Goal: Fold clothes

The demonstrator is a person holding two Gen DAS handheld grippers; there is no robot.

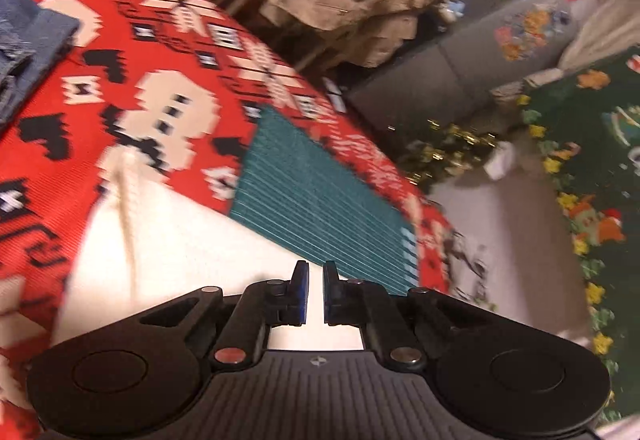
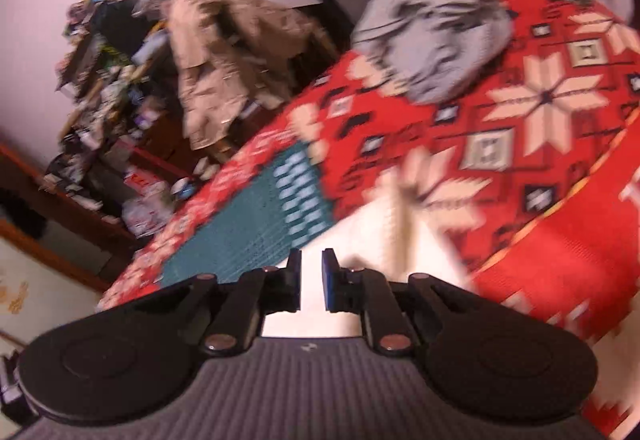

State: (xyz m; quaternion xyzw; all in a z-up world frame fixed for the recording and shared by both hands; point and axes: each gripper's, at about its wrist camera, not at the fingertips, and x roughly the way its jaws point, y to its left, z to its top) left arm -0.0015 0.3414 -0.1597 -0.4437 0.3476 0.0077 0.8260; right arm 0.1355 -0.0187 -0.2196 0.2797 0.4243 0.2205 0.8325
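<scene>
Both views are motion-blurred, so take this loosely. My left gripper (image 1: 315, 292) and right gripper (image 2: 311, 280) each show a narrow gap between the pads with nothing pinched, both hanging right over a white garment (image 1: 168, 240) spread on the red patterned blanket (image 1: 120, 80). A teal mat (image 1: 320, 196) sits just past it. Can't tell if I'm reaching for an edge or have let go of a fold. 2 other pieces: grey garment (image 2: 436, 24) further up, denim (image 1: 28, 36) off left.
</scene>
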